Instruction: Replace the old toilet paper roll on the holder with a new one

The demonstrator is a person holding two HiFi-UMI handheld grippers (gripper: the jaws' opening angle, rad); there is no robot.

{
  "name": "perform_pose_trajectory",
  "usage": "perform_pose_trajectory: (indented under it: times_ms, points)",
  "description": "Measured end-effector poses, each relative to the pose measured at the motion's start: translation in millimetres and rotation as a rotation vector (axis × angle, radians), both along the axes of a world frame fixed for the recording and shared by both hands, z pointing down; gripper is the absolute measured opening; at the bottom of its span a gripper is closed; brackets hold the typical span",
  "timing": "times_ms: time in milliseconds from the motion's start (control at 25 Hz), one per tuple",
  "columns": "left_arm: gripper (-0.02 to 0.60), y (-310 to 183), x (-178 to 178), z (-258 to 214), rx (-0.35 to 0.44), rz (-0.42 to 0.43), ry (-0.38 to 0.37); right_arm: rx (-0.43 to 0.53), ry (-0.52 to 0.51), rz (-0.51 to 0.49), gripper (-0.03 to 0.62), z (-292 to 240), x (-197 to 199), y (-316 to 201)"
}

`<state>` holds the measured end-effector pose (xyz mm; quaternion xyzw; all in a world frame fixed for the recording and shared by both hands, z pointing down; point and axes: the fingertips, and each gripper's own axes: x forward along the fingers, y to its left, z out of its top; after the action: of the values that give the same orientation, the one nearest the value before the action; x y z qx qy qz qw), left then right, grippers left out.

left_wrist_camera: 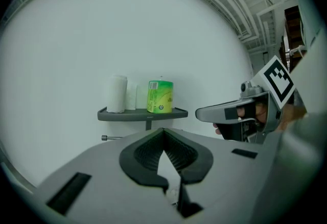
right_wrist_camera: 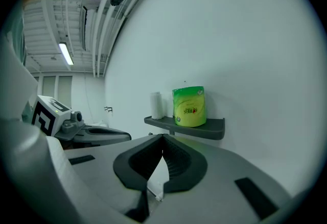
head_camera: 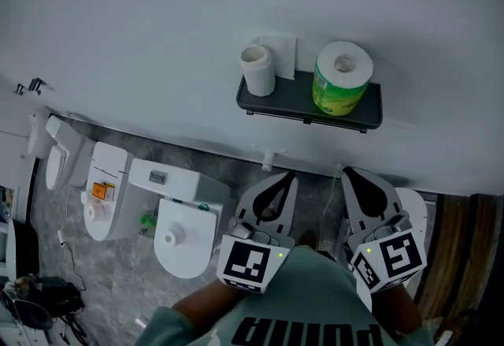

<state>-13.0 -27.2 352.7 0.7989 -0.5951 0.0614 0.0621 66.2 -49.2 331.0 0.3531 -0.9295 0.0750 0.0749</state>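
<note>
Head view takes in a pale wall filling the upper half, with a white toilet at about 8 o'clock from the middle of the frame. A dark shelf is fixed to the wall at roughly 1 o'clock.

Below it, at 6 o'clock, sit the left gripper and the right gripper. Both point toward the shelf and are well apart from it. Each gripper's own view shows its jaws pressed together at the tips with nothing between them.

The new roll, in a green wrapper, stands upright on the shelf's right half. The old roll, slimmer and bare white, stands upright at 9 o'clock from it, near the shelf's left end, and the two do not touch.

Both rolls should be light and soft, giving under pressure, so a firm squeeze would dent them. The green wrapper looks glossy and may slip between the pads. The slim one will tip easily if nudged. The jaws would first have to spread, then close across the middle of a roll's curved side, gently, low enough to keep it from toppling.
</note>
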Motion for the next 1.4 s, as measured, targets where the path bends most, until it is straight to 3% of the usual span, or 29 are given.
perform_pose_trajectory:
  times_ms: [680, 1400]
  points:
    - [0.005, 14.7, 11.3, 10.4, 0.015, 0.008, -0.037, -0.004, 0.023, -0.011, 0.009, 14.8, 2.8, 15.4]
    - [0.005, 7.2, 1.4, 6.3, 0.015, -0.007, 0.006, 0.008, -0.001, 0.015, 0.009, 5.2, 0.6, 5.0]
